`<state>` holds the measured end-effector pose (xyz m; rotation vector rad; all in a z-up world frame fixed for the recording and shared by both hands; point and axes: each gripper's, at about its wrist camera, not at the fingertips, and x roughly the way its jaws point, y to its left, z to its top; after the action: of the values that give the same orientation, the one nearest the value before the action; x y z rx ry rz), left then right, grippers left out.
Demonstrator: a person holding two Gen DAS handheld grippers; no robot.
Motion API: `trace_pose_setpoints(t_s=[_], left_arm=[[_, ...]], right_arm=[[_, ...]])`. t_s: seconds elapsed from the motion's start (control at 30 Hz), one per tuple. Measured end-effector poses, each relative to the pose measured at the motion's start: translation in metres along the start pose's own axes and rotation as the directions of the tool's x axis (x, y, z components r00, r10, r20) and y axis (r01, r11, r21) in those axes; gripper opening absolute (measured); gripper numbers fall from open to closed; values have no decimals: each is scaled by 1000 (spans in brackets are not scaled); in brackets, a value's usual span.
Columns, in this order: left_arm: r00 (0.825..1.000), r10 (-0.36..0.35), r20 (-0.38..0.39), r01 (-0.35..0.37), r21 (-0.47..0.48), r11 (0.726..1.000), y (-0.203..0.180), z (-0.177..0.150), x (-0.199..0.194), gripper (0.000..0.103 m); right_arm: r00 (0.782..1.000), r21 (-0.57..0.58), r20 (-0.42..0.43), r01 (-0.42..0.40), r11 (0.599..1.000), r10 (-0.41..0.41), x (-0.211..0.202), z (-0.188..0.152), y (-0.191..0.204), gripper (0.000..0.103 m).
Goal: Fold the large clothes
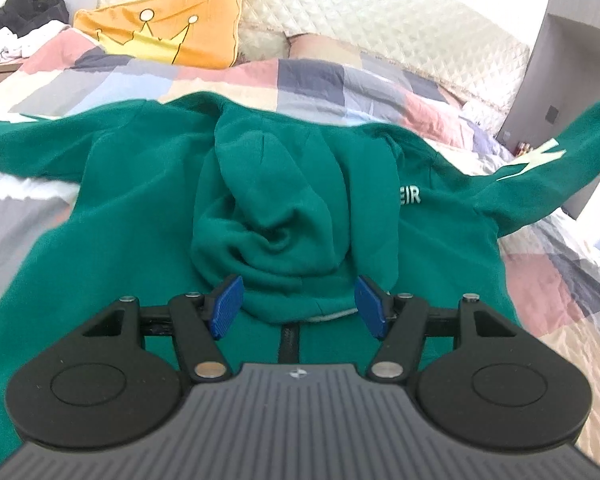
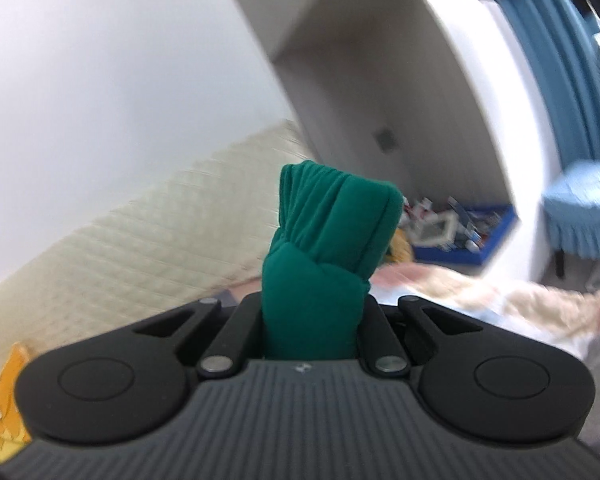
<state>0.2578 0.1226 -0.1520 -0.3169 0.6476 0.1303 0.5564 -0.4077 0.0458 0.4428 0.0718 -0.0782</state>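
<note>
Between the left gripper (image 1: pixel 296 306) jaws, which stand wide apart with blue pads (image 1: pixel 225 306) gripping nothing, sits the bunched hood (image 1: pixel 284 216) of a green hoodie (image 1: pixel 140 208); pads flank the hood's lower edge, contact not clear. Hoodie lies spread on the bed's patchwork quilt (image 1: pixel 260 80) ahead of the jaws, one sleeve out left, the other sleeve (image 1: pixel 548 160) lifted up and away at right. White letters "EIR" (image 1: pixel 410 196) just right of the hood. Orange crown pillow (image 1: pixel 160 36) and cream quilted headboard (image 1: pixel 380 12) beyond. Right gripper (image 2: pixel 312 312) jaws closed tight on the hoodie's green cuff (image 2: pixel 324 240), which sticks up ahead of them; pads hidden by fabric. Right view blurred: white wall, blue bin (image 2: pixel 468 236), blue curtain (image 2: pixel 552 60) past the jaws
</note>
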Motion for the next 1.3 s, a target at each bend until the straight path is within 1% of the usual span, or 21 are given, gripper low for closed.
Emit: trace_pose_setpoints(t_s=[0.1, 0.23, 0.33, 0.43, 0.5, 0.57, 0.7, 0.8, 0.9, 0.93, 0.97, 1.03, 1.1, 1.13, 1.17, 1.23, 1.3], left_arm=[[999, -21, 25, 21, -6, 1000, 8, 5, -8, 67], [998, -37, 56, 39, -36, 999, 23, 14, -20, 67], [996, -47, 78, 52, -63, 997, 36, 20, -31, 67], [995, -51, 88, 58, -89, 994, 46, 24, -40, 67], [993, -58, 103, 69, -109, 992, 54, 25, -47, 67], [991, -61, 118, 76, -128, 989, 61, 26, -55, 67], [989, -44, 141, 68, -169, 983, 79, 25, -71, 67], [986, -32, 166, 67, -210, 975, 97, 25, -85, 67], [980, -13, 196, 69, -281, 957, 122, 29, -98, 67], [978, 7, 208, 60, -310, 949, 131, 30, -102, 67], [974, 35, 223, 46, -348, 936, 142, 32, -107, 67], [970, 63, 235, 37, -401, 915, 160, 35, -110, 67], [967, 73, 244, 45, -447, 894, 178, 37, -113, 67], [965, 77, 249, 49, -464, 884, 185, 37, -114, 67], [964, 80, 254, 54, -481, 875, 191, 37, -115, 67], [962, 81, 260, 62, -500, 864, 198, 37, -114, 67], [964, 77, 256, 64, -501, 863, 201, 37, -110, 67]], right_arm=[[997, -72, 28, -71, 995, 74, -23, 13, 47, 8], [985, -147, 38, -161, 976, 168, -56, 16, 110, 8], [974, -189, 27, -214, 958, 223, -82, 6, 150, 8], [960, -225, -12, -277, 934, 281, -109, -16, 187, 8], [948, -269, -38, -315, 910, 317, -129, -35, 210, 8], [929, -318, -70, -365, 875, 362, -149, -51, 231, 8], [893, -453, -108, -436, 778, 438, -186, -93, 265, 8], [860, -518, -173, -494, 699, 480, -207, -136, 283, 8], [826, -537, -255, -553, 637, 502, -224, -182, 297, 8], [814, -535, -285, -574, 620, 507, -228, -195, 300, 9], [797, -534, -319, -599, 597, 513, -240, -213, 306, 9], [763, -538, -382, -643, 545, 522, -256, -246, 312, 9], [723, -536, -448, -688, 489, 526, -269, -278, 316, 9], [699, -527, -487, -713, 461, 524, -275, -294, 317, 9], [679, -519, -520, -733, 440, 519, -285, -308, 316, 9], [640, -491, -584, -769, 410, 500, -295, -334, 316, 9], [611, -471, -633, -792, 389, 476, -304, -356, 309, 10]])
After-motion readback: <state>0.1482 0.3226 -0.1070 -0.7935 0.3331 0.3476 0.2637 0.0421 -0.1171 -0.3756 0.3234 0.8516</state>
